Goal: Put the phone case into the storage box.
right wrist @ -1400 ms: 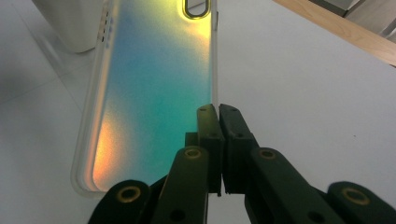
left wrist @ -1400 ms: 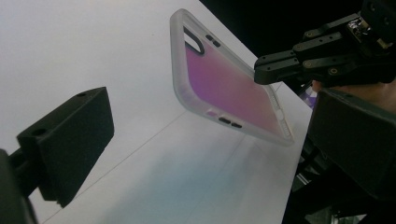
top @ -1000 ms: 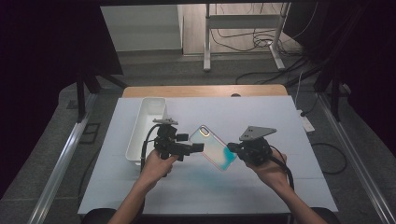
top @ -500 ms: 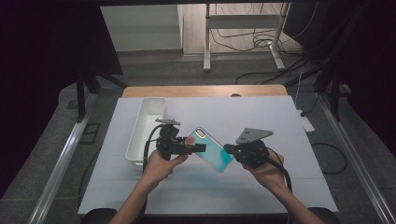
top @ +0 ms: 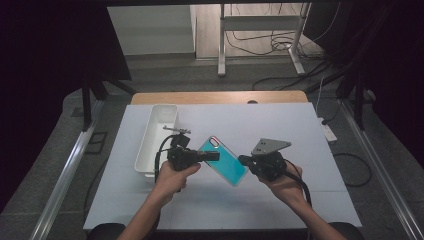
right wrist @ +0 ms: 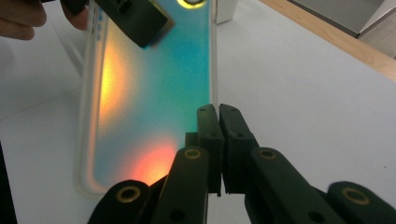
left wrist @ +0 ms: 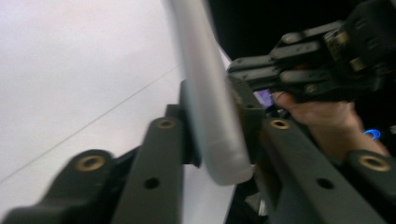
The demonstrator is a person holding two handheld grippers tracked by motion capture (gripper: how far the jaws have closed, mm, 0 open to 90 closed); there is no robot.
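Note:
A teal iridescent phone case (top: 225,160) hangs a little above the white table (top: 310,135), held between both grippers. My left gripper (top: 212,156) is shut on its upper left end; in the left gripper view the case's pale edge (left wrist: 210,116) is clamped between the jaws of my left gripper (left wrist: 215,122). My right gripper (top: 243,161) is shut on the lower right side. In the right gripper view my right gripper (right wrist: 218,112) pinches the thin side rim of the case (right wrist: 154,93). A hand holds each gripper.
A long white bin (top: 155,140) stands at the table's left, just behind the left hand. A wooden strip (top: 220,97) runs along the far edge. The other gripper (left wrist: 317,65) shows beyond the case in the left gripper view.
The case was tilted up on edge a second ago and now lies flatter and lower. Both hands have moved slightly toward the near edge, still holding it.

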